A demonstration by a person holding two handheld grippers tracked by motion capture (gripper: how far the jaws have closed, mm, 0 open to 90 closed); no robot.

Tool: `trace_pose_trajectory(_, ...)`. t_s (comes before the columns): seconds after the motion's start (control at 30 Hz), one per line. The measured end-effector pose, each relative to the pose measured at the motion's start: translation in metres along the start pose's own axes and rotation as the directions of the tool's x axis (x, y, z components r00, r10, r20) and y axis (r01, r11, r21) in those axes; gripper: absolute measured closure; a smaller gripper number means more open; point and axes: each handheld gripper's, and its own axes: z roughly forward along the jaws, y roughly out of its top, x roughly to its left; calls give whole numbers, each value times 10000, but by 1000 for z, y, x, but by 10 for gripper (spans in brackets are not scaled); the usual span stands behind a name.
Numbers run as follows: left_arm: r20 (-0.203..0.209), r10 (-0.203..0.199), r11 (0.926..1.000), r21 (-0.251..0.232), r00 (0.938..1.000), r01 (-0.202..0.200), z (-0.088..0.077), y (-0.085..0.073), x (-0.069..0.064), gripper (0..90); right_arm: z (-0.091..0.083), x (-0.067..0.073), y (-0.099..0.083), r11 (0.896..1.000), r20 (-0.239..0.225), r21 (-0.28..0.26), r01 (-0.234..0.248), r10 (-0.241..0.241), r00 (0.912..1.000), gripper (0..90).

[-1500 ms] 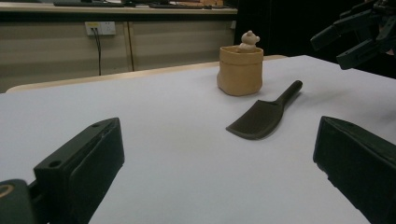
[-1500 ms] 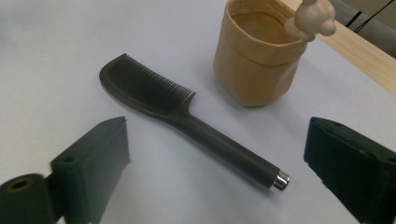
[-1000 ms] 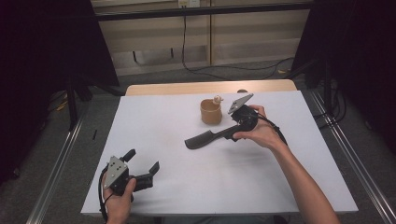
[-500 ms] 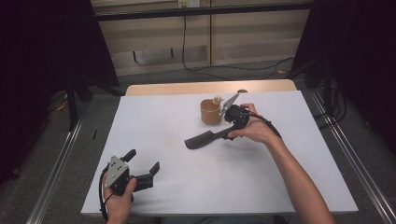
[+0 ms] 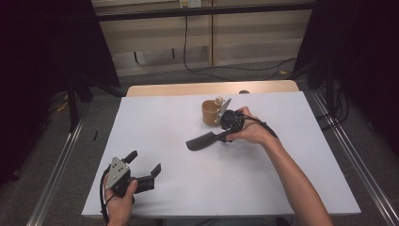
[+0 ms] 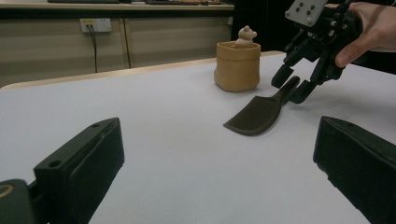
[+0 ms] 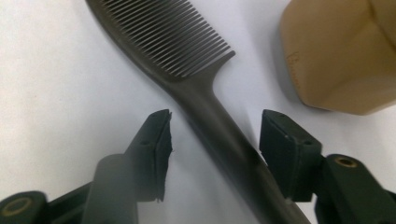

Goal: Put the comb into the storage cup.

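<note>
A dark grey plastic comb (image 5: 207, 139) with a long straight handle and a broad toothed head is lying flat on the white table top (image 5: 160, 117), a little right of the table's middle in the high view. Its toothed head is pointing toward the person's left and its handle is running up to the right gripper (image 5: 229, 128).

The right gripper, held in the person's right hand (image 5: 251, 132), is straddling the comb's handle. In the right gripper view the handle (image 7: 224, 135) is passing between the 2 black jaws, with a gap showing on each side, so the pads are not yet pressing on it. The jaws have just been closing around the handle and are standing partly open. In the left gripper view the same gripper (image 6: 295, 84) is tilting down onto the handle's end.

A tan, soft-looking cup (image 5: 210, 112) with a small beige figure (image 6: 246, 34) in it is standing just beside the right gripper, on the far side of the comb, apart from it.

The left gripper (image 5: 143, 169), held in the left hand (image 5: 120, 195), is sitting near the table's near left corner, well apart from the comb. Its 2 jaws are standing wide open with nothing between them.
</note>
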Motion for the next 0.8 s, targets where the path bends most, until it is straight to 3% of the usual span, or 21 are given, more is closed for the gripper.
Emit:
trace_pose_trajectory(0.27, -58, 95, 9999, 63, 9999, -94, 0, 0, 0, 21, 3, 1, 2, 9974, 62, 591, 404, -409, 9991, 537)
trace_pose_trajectory(0.57, 9, 82, 9999, 59, 10000, -82, 0, 0, 0, 21, 4, -3, 4, 9965, -791, 766, 338, -278, 9965, 701)
trace_pose_trajectory(0.8, 47, 87, 10000, 35, 10000, -87, 1, 0, -1, 21, 5, -4, 4, 9964, -1023, 726, 447, -371, 9941, 731)
